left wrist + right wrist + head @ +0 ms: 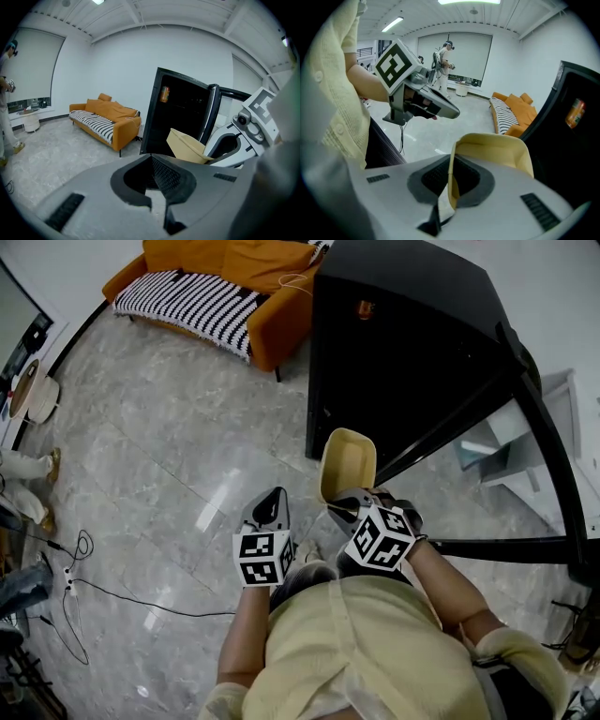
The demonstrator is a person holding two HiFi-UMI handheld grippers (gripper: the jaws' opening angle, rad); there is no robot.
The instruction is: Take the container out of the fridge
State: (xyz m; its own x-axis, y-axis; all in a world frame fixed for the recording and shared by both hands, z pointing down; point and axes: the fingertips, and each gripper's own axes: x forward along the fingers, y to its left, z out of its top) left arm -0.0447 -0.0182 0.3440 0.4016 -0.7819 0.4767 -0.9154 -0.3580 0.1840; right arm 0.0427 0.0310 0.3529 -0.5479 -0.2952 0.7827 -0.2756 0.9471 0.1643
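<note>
The right claw (446,197) is clamped on the thin side wall of the pale yellow container (347,463), with the wall pinched between its two jaws; the container sticks out past the claw tips, tipped on edge, its open hollow facing up toward the head view; it hangs in the air above the grey floor (169,474), just in front of the black fridge (403,352) that rises beyond the claw; whether the container touches the fridge cannot be told; the fridge door (551,460) stands open to the right of the right claw, with white shelves (506,451) showing behind it; the left claw (157,194) is held just to the left of the right one, jaws drawn together with nothing between them, near the container but apart from it; far beyond the left claw and off to its left sits an orange sofa (225,268) with a black-and-white striped blanket (187,298).
</note>
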